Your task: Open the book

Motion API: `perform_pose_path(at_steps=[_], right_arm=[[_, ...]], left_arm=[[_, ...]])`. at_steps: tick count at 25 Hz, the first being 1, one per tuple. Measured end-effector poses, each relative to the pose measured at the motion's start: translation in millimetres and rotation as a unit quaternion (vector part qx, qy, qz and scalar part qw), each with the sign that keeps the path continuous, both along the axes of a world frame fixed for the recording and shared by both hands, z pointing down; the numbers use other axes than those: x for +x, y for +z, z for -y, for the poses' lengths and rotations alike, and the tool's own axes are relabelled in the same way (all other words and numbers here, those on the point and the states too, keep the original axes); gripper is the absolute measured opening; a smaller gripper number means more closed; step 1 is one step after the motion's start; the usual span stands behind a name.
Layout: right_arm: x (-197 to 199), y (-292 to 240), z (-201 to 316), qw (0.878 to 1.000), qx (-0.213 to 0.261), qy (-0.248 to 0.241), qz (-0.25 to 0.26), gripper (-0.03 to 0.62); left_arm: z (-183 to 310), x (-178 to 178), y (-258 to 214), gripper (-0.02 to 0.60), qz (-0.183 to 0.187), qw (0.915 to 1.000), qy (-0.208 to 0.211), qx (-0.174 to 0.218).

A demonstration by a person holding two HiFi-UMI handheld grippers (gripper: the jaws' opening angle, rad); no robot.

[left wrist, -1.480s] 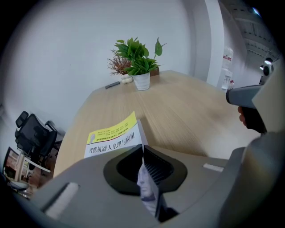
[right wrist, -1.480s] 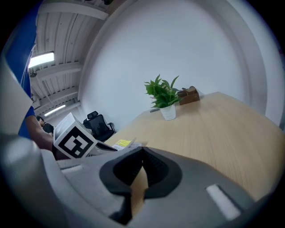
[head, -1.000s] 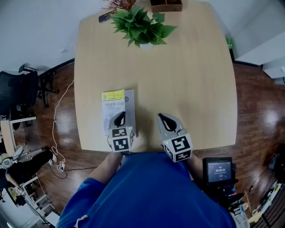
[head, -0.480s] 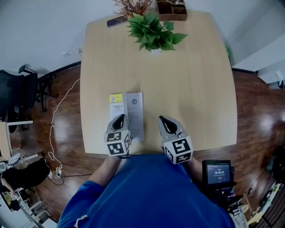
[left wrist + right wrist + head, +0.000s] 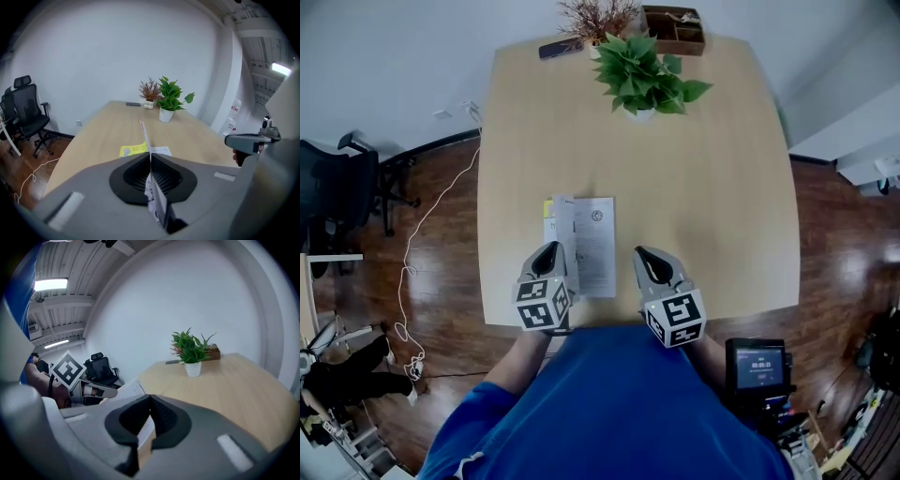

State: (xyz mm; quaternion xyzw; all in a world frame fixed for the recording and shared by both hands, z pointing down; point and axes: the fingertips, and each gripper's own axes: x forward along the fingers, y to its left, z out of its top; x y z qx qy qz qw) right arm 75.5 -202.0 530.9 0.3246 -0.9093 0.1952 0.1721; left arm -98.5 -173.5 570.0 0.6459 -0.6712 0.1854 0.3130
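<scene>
No print legible — the book (image 5: 586, 246) carries text on its yellow cover and white page, too small to read; screen (image 5: 758, 367) digits blurred.

smooth, matt, pale wood desk (image 5: 712, 216); book (image 5: 595, 248) with thin white paper pages; glossy dark wooden floor (image 5: 441, 234).

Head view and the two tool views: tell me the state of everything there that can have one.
book: lying on the table, partly open, top leaf raised.
left tool: shut on the book's raised leaf.
right tool: shut, nothing between its jaws.
potted plant: upright.
</scene>
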Motion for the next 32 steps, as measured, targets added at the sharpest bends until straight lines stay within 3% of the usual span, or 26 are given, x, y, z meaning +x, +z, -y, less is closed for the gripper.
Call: perform_pose_path(at_steps=[12, 32], right_arm=[[-40.3, -7.8, -16.5, 1.0, 0.012, 0.003, -0.006, 0.003], [-91.1, -11.8, -44.4, 0.999, 0.02, 0.021, -0.027, 0.003]], left_arm=[[-15.7, -53.4, -5.6, 0.017, -0.015, 0.9997, -0.015, 0.014], [-34.8, -136.8, 12.5, 0.02, -0.005, 0.9998, -0.016, 0.005]])
